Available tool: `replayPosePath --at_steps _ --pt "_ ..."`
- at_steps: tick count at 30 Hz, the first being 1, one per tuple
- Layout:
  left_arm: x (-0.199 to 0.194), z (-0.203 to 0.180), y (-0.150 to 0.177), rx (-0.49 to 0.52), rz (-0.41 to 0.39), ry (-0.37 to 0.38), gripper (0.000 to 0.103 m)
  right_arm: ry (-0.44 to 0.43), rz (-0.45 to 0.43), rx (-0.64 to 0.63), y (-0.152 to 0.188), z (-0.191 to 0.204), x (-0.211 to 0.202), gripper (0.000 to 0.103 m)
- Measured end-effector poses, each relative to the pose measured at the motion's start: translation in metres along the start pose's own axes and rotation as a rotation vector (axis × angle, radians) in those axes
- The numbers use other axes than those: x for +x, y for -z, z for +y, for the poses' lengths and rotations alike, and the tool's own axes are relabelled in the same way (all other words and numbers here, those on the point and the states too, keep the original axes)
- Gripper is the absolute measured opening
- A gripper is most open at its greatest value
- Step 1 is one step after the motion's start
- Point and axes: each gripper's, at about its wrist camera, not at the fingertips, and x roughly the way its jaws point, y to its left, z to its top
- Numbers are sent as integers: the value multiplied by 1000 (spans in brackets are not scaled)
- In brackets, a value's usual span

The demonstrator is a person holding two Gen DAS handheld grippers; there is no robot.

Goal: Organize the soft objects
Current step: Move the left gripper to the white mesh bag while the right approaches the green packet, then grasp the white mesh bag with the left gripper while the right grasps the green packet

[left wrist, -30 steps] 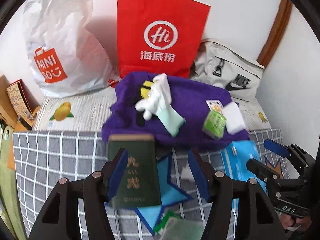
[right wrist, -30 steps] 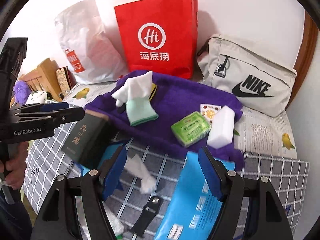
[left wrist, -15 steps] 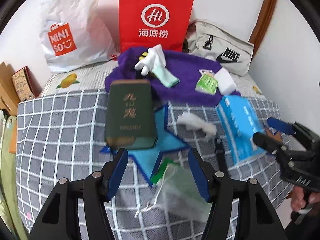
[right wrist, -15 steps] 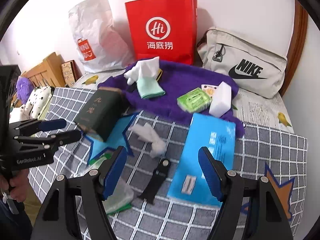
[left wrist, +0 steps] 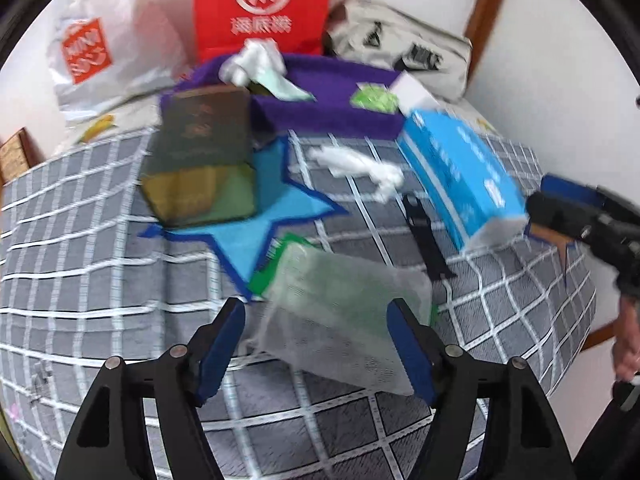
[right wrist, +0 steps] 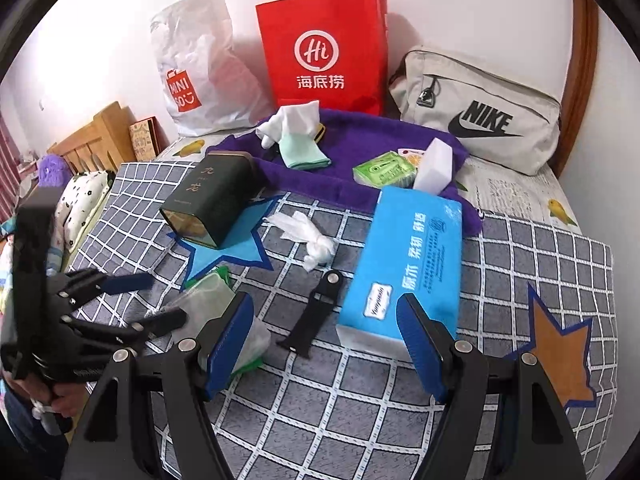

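My left gripper (left wrist: pixel 316 346) hovers low over a translucent green mesh pouch (left wrist: pixel 344 304) on the checked bedcover. Its jaws are opening; the pouch lies between the fingers and the pads do not press on it. The right wrist view shows that gripper (right wrist: pixel 154 300) at the left above the same pouch (right wrist: pixel 208 300). My right gripper (right wrist: pixel 328 346) is open and empty, near a blue tissue pack (right wrist: pixel 416 264) and a black strap (right wrist: pixel 316 312). A crumpled white tissue (right wrist: pixel 308 236) lies mid-bed. On the purple towel (right wrist: pixel 360 140) behind rest a white glove (right wrist: pixel 292 124) and a mint cloth (right wrist: pixel 304 156).
A dark green tin (right wrist: pixel 212 196) lies on its side on a blue star patch. A green packet (right wrist: pixel 384 168) and a white sponge (right wrist: pixel 434 162) sit on the towel. A red paper bag (right wrist: pixel 324 52), a white plastic bag (right wrist: pixel 196 72) and a beige pouch bag (right wrist: pixel 476 116) line the wall.
The green tin that was between my left fingers now lies on the blue star. The left gripper drew back and down over the mesh pouch and widened. The right gripper also pulled back.
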Motion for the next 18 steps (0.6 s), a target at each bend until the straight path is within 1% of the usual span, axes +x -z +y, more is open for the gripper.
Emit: replayPosePath --at_steps 3,4,5,7,8,12,14,15,16,17,18 --pt "19 -7 3 10 27 2 73 8 9 -1 5 -5 2 73" --pt "24 -10 4 27 27 -3 79 15 9 -1 6 -6 2 73" --pt "26 -13 6 43 24 -12 81 17 13 2 7 -9 3 73" --pt "29 -18 6 60 17 -5 90 11 18 13 9 -12 4 73" --pt "31 -20 7 65 19 -3 92 7 21 15 10 -13 6 73" --pt "36 -28 6 97 21 -39 93 2 42 24 10 -13 13 73" --pt "34 -28 7 109 7 -34 86 -1 40 12 9 -12 14 73" --pt "33 -27 7 107 3 -37 77 5 40 5 8 -11 14 73" --pt "31 -26 7 105 -3 -33 62 11 41 1 7 -10 14 73" --pt "29 -23 5 95 -4 -19 54 8 40 0 7 -9 14 73" --pt "27 -19 4 79 -2 2 39 2 40 1 7 -9 14 73"
